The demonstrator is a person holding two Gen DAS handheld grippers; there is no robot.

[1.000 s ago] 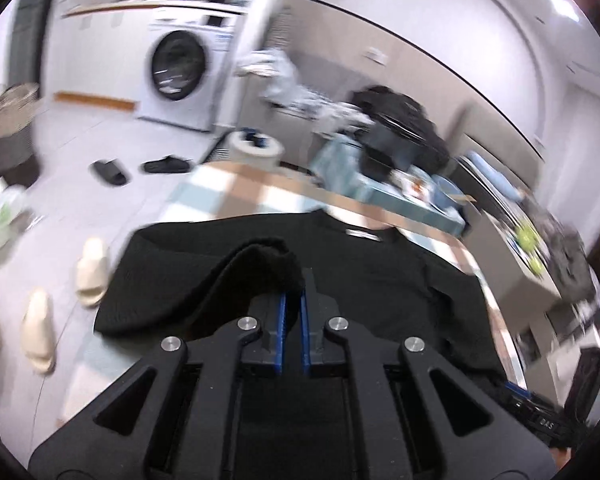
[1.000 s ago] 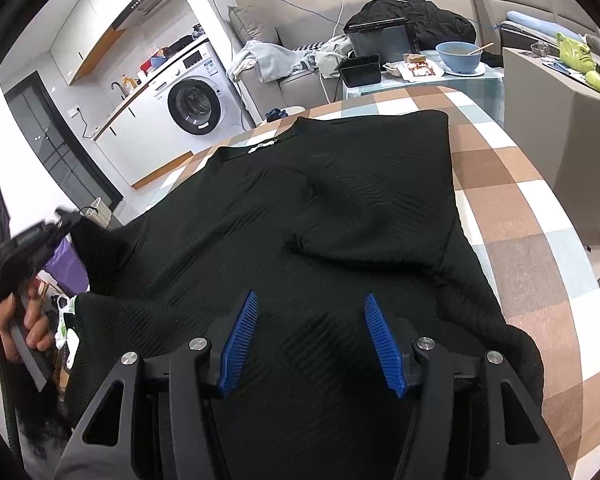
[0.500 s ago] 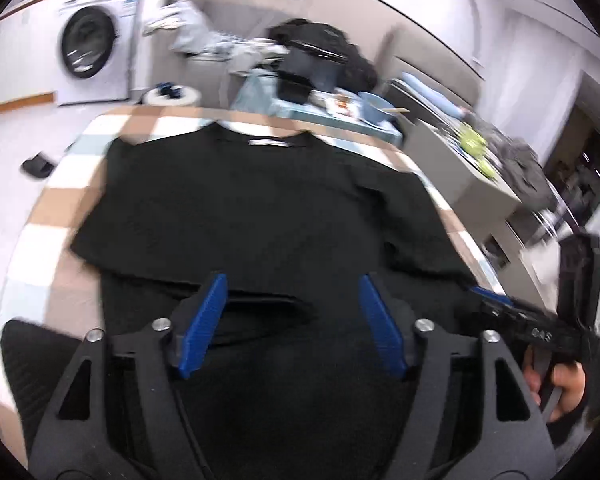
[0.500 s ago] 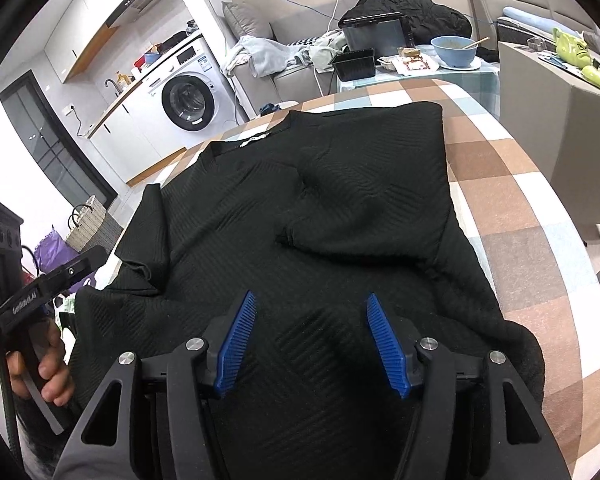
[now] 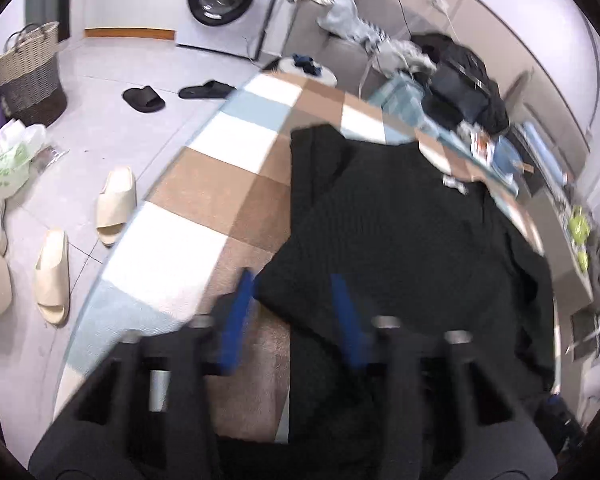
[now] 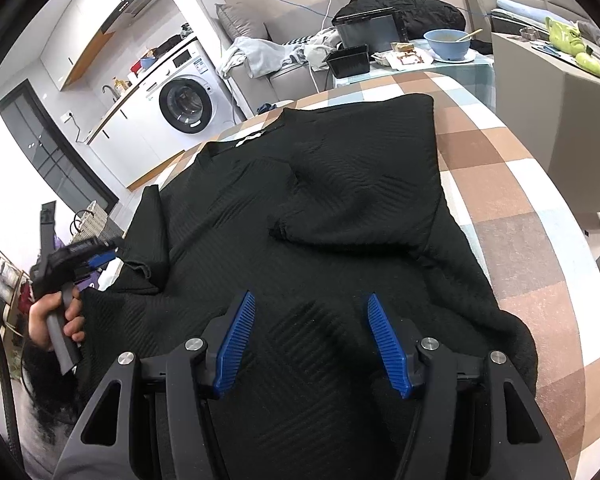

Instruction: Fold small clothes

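The checked surface point(image 6: 540, 184), in brown, white and pale blue squares, fills most of both views. Spread flat across it lies the black knitted top point(image 6: 340, 220), neckline and white label toward 12 o'clock in the right wrist view, hem toward 6 o'clock under the camera. Its right sleeve is folded inward over the chest, the cuff ending near the middle of the garment. Its left sleeve point(image 6: 150, 232) lies doubled back along the 9 o'clock edge of the body, with the cuff end at about 8 o'clock.

Beyond the surface, at 11 o'clock in the right wrist view, stands a washing machine point(image 6: 186, 106); at 12 to 1 o'clock a sofa heaped with clothes point(image 6: 260, 54) and a low table bearing a blue bowl point(image 6: 448, 44). In the left wrist view, cream slippers point(image 5: 116, 204) lie on the floor at 9 o'clock and a woven basket point(image 5: 30, 72) at 10 o'clock.

The right tongs point(image 6: 312, 344) hover low over the hem area with the blue pads point(image 6: 238, 344) standing wide apart, nothing pinched between them.

The left tongs point(image 5: 292, 316), blurred in their own view, have just been closing, yet a plain gap shows between the pads; the folded sleeve's corner sits in that gap, and no pad visibly presses on it. From the right wrist view they point(image 6: 100, 258) appear at 9 o'clock, held by a hand point(image 6: 56, 318), tips just beside the sleeve end.
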